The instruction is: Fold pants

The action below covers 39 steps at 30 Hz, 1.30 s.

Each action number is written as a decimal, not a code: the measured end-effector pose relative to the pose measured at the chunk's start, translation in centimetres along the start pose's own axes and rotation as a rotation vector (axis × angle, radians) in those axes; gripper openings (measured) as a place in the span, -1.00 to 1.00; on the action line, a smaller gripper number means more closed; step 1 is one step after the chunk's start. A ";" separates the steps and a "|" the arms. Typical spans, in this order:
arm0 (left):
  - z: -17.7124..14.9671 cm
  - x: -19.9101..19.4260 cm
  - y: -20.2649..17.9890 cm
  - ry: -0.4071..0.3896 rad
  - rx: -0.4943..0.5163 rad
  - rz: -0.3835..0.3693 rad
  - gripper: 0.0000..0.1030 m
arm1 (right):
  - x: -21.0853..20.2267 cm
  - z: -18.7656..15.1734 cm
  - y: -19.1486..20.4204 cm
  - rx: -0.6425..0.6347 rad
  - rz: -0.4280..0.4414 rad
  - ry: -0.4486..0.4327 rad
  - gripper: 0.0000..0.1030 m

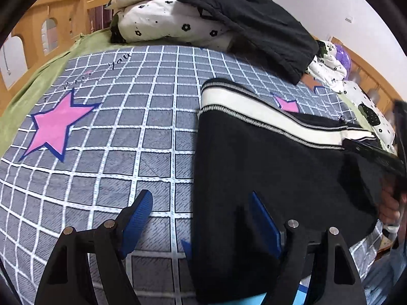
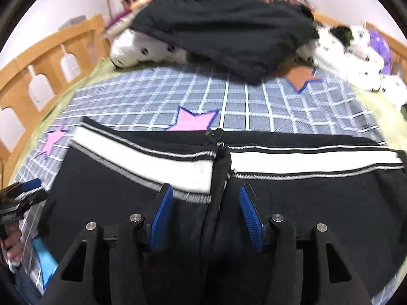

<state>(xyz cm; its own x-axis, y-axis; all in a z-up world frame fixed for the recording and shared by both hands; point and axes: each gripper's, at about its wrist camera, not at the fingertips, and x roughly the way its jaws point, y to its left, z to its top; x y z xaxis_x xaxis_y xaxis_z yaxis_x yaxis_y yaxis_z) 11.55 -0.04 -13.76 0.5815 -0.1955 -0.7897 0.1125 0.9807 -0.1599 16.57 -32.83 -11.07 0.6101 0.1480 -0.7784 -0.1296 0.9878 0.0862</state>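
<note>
Black pants with a white side stripe lie flat on the checked bedsheet. My left gripper is open over their left edge, one blue pad over the sheet and the other over the black cloth. In the right wrist view the pants spread across the frame, the white stripe along their far side. My right gripper is open just above a raised dark fold with a zipper pull at its far end. The pads stand clear of the cloth.
A black garment lies over a folded white flowered quilt at the back of the bed. A wooden bed rail runs along the left. A hand holds the left gripper at the left edge of the right wrist view.
</note>
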 end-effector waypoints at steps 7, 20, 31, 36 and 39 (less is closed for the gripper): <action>-1.1 1.8 0.2 0.057 -0.014 -0.026 0.49 | -0.5 1.5 -0.2 -0.031 0.053 -0.119 -0.74; -2.0 -0.2 0.1 0.019 -0.018 -0.019 0.49 | -3.6 -0.4 -0.4 -0.047 -0.058 -0.108 -0.24; -2.9 -2.7 0.2 0.023 -0.063 0.007 0.49 | -2.7 -6.8 2.7 -0.128 -0.096 0.044 -0.28; -2.4 -6.1 -0.5 -0.026 -0.036 0.038 0.47 | -10.8 -5.5 1.2 -0.063 -0.117 -0.100 0.18; -1.8 -7.7 -1.0 -0.071 -0.035 0.035 0.47 | -15.6 -5.0 -2.1 -0.003 -0.178 -0.171 0.34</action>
<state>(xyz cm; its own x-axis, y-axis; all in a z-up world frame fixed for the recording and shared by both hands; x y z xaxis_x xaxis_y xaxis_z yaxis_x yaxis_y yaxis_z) 5.47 0.47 -8.58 0.6402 -0.1592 -0.7515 0.0634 0.9859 -0.1549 3.47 -37.47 -2.23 0.7469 -0.0223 -0.6646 -0.0102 0.9989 -0.0451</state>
